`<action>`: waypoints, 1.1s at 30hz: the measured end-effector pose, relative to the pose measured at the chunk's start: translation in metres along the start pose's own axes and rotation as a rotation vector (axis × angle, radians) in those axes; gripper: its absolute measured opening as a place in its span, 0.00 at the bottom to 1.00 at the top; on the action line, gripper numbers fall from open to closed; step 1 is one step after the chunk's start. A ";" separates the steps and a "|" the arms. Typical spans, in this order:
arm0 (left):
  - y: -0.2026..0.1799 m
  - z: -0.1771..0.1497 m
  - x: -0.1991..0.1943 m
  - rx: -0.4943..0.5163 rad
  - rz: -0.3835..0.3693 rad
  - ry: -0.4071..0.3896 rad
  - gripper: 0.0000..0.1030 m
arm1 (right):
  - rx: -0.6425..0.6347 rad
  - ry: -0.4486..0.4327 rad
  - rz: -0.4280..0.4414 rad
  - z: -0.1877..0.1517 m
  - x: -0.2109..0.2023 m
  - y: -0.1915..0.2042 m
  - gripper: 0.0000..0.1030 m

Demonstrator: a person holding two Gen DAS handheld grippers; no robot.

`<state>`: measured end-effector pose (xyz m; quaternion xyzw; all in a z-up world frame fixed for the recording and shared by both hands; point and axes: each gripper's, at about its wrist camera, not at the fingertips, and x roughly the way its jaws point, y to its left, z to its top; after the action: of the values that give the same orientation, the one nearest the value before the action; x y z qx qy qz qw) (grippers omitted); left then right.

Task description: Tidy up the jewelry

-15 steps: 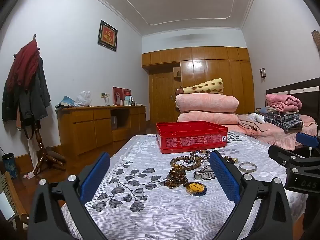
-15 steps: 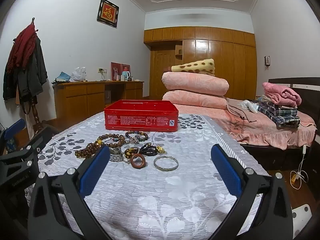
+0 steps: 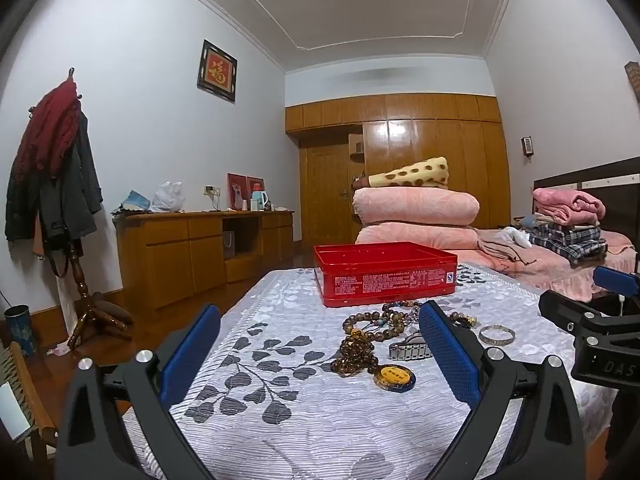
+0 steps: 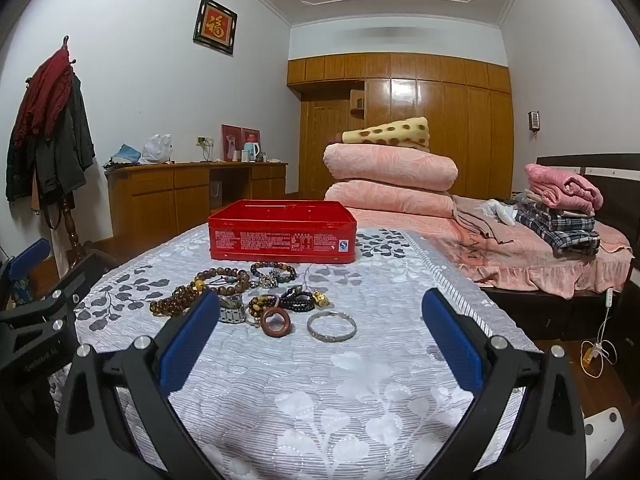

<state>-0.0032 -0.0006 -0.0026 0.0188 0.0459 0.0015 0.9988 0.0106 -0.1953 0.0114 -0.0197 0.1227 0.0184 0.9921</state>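
Clearly nothing is picked yet: the left gripper (image 3: 320,344) and right gripper (image 4: 320,328) both gape empty over the jewelry heap (image 4: 248,292), near the red tin (image 4: 282,230). Better to take the silver bangle (image 4: 331,326) first, since it lies apart.

Readable markings in the bedroom

A gold Chinese character 福 fills the black-framed red wall picture (image 4: 215,25); the red rectangular tin box (image 4: 282,236) carries white fine print, too small to read.
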 end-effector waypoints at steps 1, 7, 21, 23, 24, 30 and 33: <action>0.000 0.000 0.000 0.000 0.000 0.000 0.94 | 0.000 0.001 0.001 0.000 0.000 0.000 0.95; 0.001 0.000 0.000 -0.002 -0.002 0.002 0.94 | -0.001 0.003 0.002 0.000 0.000 0.000 0.95; 0.000 0.000 0.002 -0.003 -0.003 0.003 0.94 | 0.000 0.004 0.001 0.000 0.000 0.000 0.95; 0.000 0.000 0.002 -0.003 -0.003 0.003 0.94 | -0.001 0.003 0.000 0.000 0.000 0.000 0.95; 0.000 0.000 0.002 -0.004 -0.003 0.003 0.94 | -0.002 0.003 0.000 0.000 0.000 0.000 0.95; -0.001 0.000 0.001 -0.004 -0.002 0.002 0.94 | -0.001 0.003 0.001 0.001 -0.001 0.001 0.95; 0.000 0.000 0.002 -0.005 -0.003 0.003 0.94 | -0.001 0.003 0.001 0.001 -0.001 0.001 0.95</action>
<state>-0.0016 -0.0009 -0.0027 0.0164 0.0475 0.0002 0.9987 0.0099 -0.1946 0.0121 -0.0201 0.1243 0.0189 0.9919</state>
